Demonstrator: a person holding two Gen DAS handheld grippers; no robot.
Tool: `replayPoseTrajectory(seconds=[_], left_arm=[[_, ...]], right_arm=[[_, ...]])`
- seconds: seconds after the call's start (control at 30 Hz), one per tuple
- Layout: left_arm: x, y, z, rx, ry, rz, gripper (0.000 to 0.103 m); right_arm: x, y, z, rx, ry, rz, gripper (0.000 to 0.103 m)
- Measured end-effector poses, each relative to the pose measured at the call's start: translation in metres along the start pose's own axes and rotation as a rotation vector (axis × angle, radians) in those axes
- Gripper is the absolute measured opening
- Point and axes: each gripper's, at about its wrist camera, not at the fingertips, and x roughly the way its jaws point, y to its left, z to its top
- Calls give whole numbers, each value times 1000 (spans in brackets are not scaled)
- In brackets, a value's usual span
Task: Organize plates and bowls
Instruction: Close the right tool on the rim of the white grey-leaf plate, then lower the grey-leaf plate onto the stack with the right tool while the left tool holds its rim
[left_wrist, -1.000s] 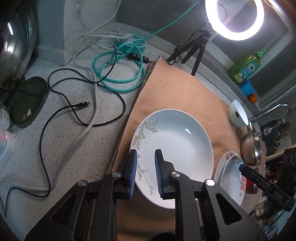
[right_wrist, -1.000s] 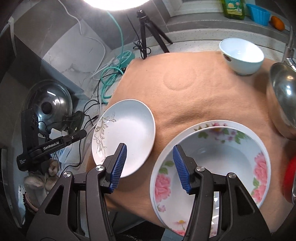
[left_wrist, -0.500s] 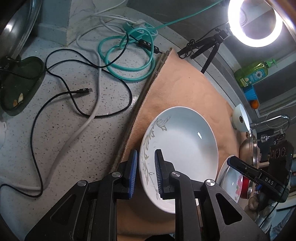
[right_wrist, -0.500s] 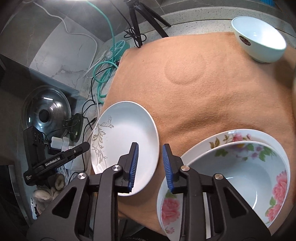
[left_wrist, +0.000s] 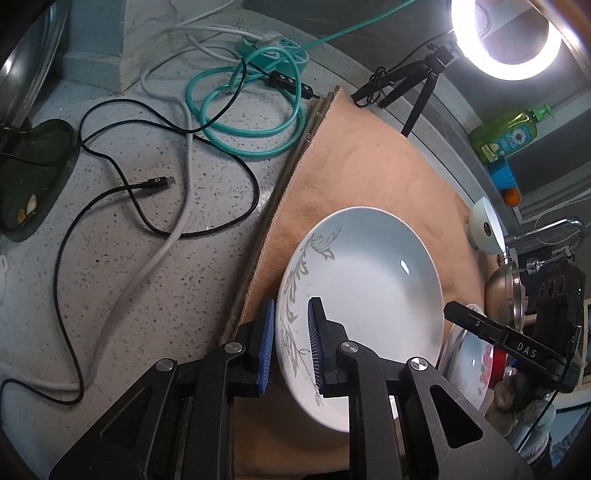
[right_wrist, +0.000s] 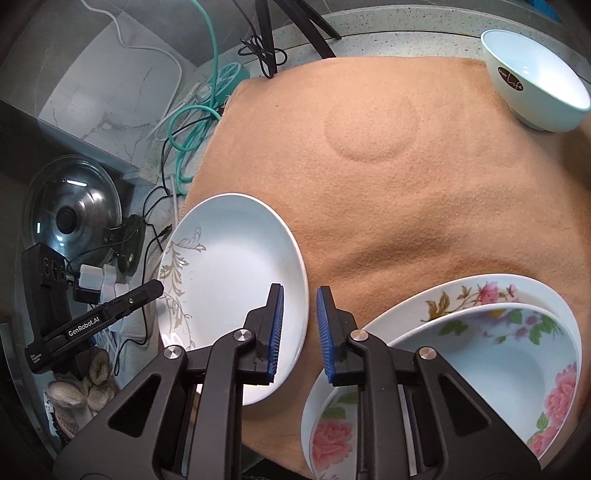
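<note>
The leaf plate (left_wrist: 364, 291) sits on the tan mat (left_wrist: 373, 173), at the mat's 9 o'clock edge in the right wrist view (right_wrist: 236, 269). My left gripper (left_wrist: 291, 345) has its blue pads on either side of the plate's near rim, outer pad under the rim, inner pad over the leaf print; the pads are close in and the rim sits between them, so I log it as gripping the plate. The plate looks tilted up on that side.

My right gripper (right_wrist: 299, 328) hangs over the mat with its fingers drawn close, a narrow gap between the pads and nothing in it. Its left pad overlaps the leaf plate's 4 o'clock rim in view; I cannot tell whether it touches.

At 4 o'clock from the right gripper the rose bowl (right_wrist: 491, 373) rests inside the rose plate (right_wrist: 417, 306). A pale blue bowl (right_wrist: 535, 81) stands on the mat's far corner at 1 o'clock, well apart.

A round dent (right_wrist: 371, 129) marks the mat at 12 o'clock.

Off the mat, at 10 o'clock in the left wrist view, a teal cable coil (left_wrist: 251, 114) and a black cable (left_wrist: 122, 192) lie on the speckled counter (left_wrist: 110, 258). A ring light (left_wrist: 506, 37) glows at 1 o'clock, with a soap bottle (left_wrist: 506, 134) below it. A pot lid (right_wrist: 70, 218) leans at 9 o'clock in the right wrist view.
</note>
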Motion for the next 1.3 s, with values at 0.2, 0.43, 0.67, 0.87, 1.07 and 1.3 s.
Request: replayPoseTrajectory(seconds=[0.2, 0.43, 0.67, 0.87, 1.07, 1.3], left_arm=[[5, 2, 1, -1, 13, -4, 11], [6, 0, 0, 4, 14, 7, 11], [5, 0, 1, -3, 15, 4, 11], [-4, -6, 2, 14, -6, 4, 11], [-17, -16, 2, 36, -31, -15, 11], [-27, -38, -2, 81, -50, -46, 11]], right_arm=[[9, 1, 1, 0, 15, -1, 11], [13, 0, 1, 11, 21, -3, 10], [10, -3, -2, 30, 24, 8, 10], [3, -4, -4, 40, 19, 28, 10], [-17, -4, -7, 42, -11, 48, 10], [-46, -15, -19, 63, -41, 63, 10]])
